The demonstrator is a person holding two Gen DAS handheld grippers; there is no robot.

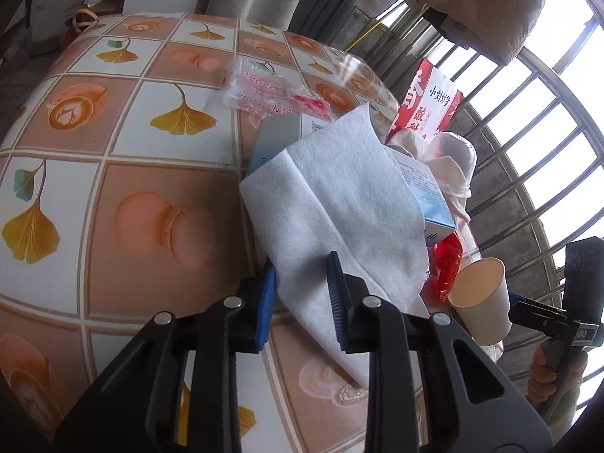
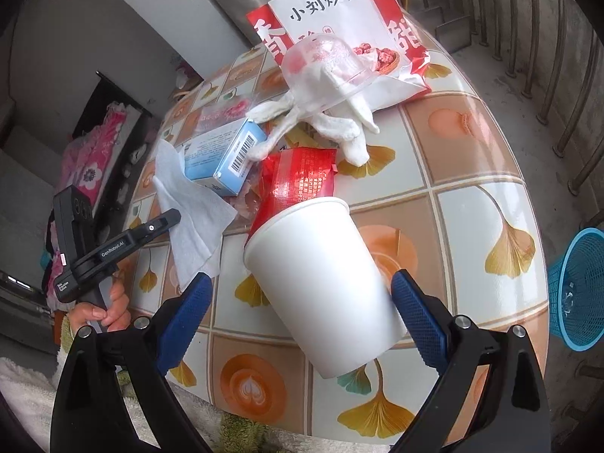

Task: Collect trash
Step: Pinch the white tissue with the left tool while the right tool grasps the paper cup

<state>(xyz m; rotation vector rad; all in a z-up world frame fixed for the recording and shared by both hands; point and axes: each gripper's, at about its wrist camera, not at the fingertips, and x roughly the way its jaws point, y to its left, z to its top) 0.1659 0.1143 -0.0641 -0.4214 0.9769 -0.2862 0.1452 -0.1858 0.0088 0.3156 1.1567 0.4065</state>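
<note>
**Both grippers among the litter on the tiled bench**

The right gripper has its blue-padded fingers spread wide on either side of a white paper cup. The cup is tilted, its open mouth turned away from the camera toward the pile. The right pad sits against the cup's wall near its base; the left pad stands apart from it, so the fingers are released and not clamped. In the left wrist view the same cup shows at the far right with its mouth facing that camera.

The left gripper has its fingers parted around the near corner of a white paper napkin; a gap shows between the left pad and the sheet, so the fingers are released. The napkin lies partly under a light blue carton with a barcode on its end.

Beside the carton lies a red foil wrapper, its edge just behind the cup's rim. Farther back, a clear plastic cup lies over a crumpled white tissue, and behind them rests a red and white snack bag. A clear printed plastic wrapper lies beyond the carton.

All of this sits on the bench, covered in an oilcloth with ginkgo leaves and coffee cups. Off its right edge stands a blue mesh wastebasket.
</note>
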